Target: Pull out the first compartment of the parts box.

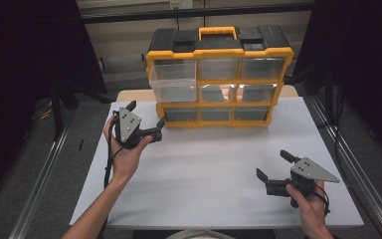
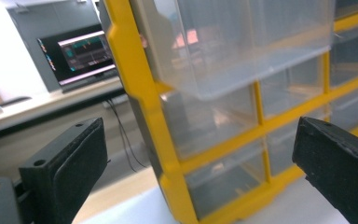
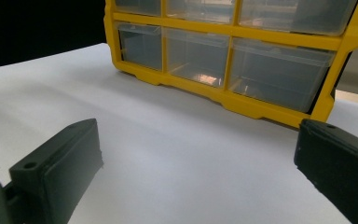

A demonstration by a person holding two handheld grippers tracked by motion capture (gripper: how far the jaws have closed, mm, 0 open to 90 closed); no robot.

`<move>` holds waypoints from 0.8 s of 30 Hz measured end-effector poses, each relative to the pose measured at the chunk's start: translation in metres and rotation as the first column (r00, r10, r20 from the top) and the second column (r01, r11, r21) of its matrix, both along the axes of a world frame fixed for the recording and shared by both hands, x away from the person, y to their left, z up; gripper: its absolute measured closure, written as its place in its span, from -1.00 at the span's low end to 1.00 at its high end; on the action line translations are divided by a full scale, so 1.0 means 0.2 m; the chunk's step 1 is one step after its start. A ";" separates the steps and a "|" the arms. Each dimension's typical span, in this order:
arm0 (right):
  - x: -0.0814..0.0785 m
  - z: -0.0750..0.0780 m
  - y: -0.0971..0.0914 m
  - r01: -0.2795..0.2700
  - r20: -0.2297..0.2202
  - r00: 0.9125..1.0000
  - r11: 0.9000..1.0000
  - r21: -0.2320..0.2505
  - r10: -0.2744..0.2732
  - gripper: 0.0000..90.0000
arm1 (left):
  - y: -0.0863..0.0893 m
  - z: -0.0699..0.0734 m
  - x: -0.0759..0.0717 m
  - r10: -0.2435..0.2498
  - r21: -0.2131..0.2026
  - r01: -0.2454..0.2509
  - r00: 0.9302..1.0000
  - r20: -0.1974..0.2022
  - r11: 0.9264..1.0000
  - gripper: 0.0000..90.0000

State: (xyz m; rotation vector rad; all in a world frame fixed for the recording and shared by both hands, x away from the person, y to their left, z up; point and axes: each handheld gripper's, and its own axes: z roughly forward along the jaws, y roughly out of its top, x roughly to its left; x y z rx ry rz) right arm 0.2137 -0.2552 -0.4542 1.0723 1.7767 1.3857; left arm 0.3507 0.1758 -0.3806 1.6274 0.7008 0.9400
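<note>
Yellow-framed organiser (image 1: pixel 219 74): stands upright at 12 o'clock on the white counter (image 1: pixel 209 174), black top, yellow handle, three rows of three clear drawers.
Left gripper (image 1: pixel 146 119): jaws spread wide, gripping nothing; sits at 9 o'clock of the organiser, just beside its lower-left corner. Touching or not: cannot tell.
Left gripper view: the organiser's left edge stands between the jaws, farther off.
Pulled drawer (image 1: pixel 173 82): top-left drawer sticks out toward the person past the others; looks empty.
Other drawers: pushed in. Most look empty; middle row centre and right show a pale orange patch, contents or reflection not clear.
Right gripper (image 1: pixel 272 169): jaws wide open, holding nothing, above bare counter at 4 o'clock, well apart from the organiser.
Right gripper view: jaws face the bottom-row drawers (image 3: pixel 200 56).
</note>
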 end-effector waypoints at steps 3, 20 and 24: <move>0.00 0.00 0.00 -0.001 0.003 1.000 1.000 0.003 0.001 -0.99 | 0.00 -0.05 -0.01 0.022 0.027 -0.022 1.000 0.000 0.999 -0.91; 0.00 0.00 0.00 0.002 -0.003 1.000 1.000 -0.003 -0.002 -0.99 | 0.11 -0.24 -0.08 0.020 -0.028 -0.023 0.992 -0.126 0.999 -0.90; 0.00 0.00 0.00 0.004 -0.003 1.000 1.000 -0.002 -0.004 -0.99 | 0.16 -0.25 -0.11 -0.005 -0.054 -0.003 0.990 -0.144 0.999 -0.92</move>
